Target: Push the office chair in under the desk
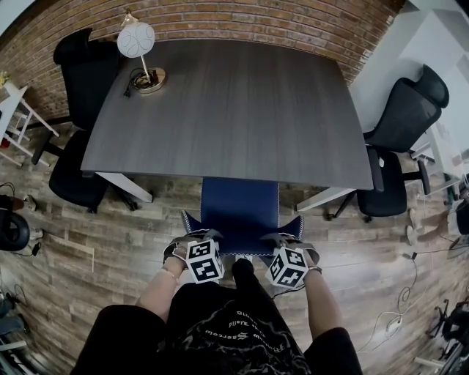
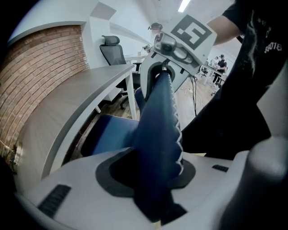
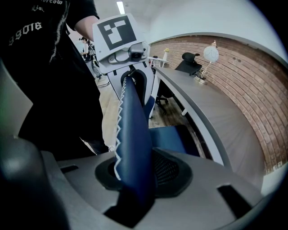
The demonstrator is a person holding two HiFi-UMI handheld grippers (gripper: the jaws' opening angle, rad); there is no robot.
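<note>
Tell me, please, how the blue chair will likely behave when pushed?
The chair probably rolls on the wood floor, though its base is hidden. Its backrest looks thin and padded, so it may flex. The left gripper and right gripper clamp its top edge, so pushing there might tilt it.

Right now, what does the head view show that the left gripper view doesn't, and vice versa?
Head view only: the black chair at the left end of the desk, a white stand. Left gripper view only: the ceiling light, and the left gripper pads pressing the blue chair back edge. Both: blue chair, desk, brick wall, right gripper.
</note>
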